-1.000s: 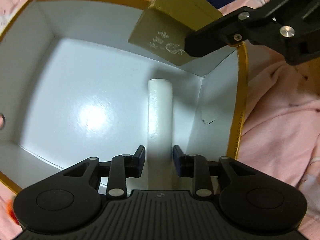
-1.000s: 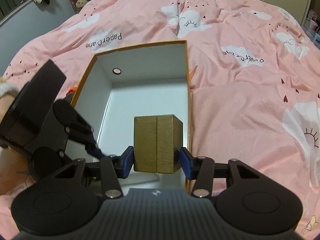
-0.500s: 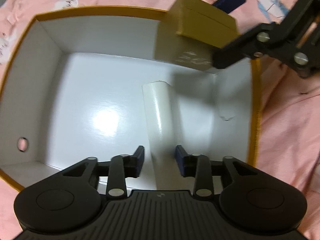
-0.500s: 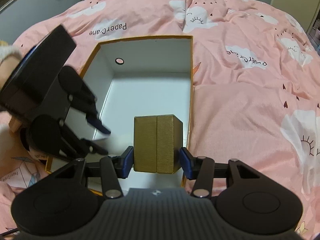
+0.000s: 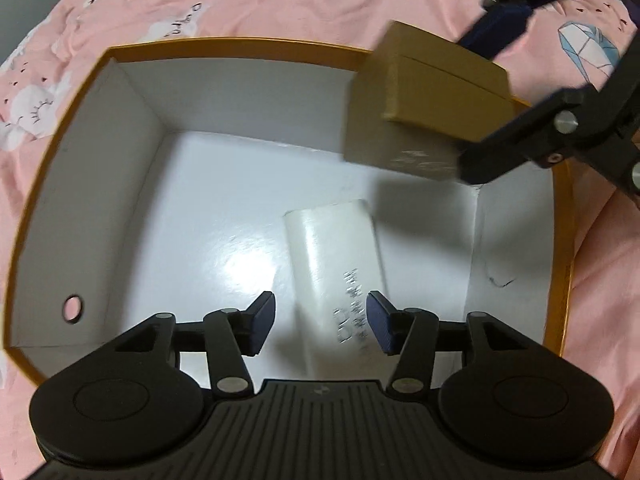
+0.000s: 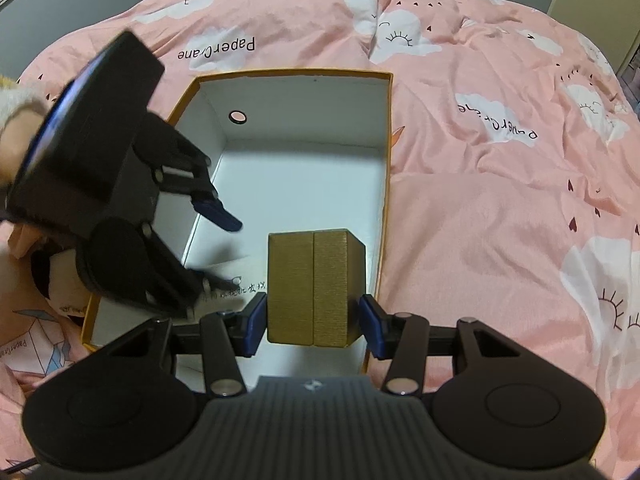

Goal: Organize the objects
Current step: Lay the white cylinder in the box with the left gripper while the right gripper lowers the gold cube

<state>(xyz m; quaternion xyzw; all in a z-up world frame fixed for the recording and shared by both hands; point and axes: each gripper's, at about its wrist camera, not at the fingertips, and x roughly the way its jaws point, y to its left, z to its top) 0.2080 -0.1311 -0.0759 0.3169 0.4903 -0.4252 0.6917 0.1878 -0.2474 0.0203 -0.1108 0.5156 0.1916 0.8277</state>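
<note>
Gold box [image 6: 314, 288], seam-side only from right wrist view.

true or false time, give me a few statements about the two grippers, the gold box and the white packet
1. The right gripper is shut on the gold box. True.
2. The white packet lies on the pink bedspread. False: it lies on the floor of the open storage box.
3. The left gripper is clamped on the white packet. False: its jaws stand open, clear of the packet.
4. The gold box rests on the storage box floor. False: it is held in the air above it.
5. The storage box sits on a pink bedspread. True.
</note>
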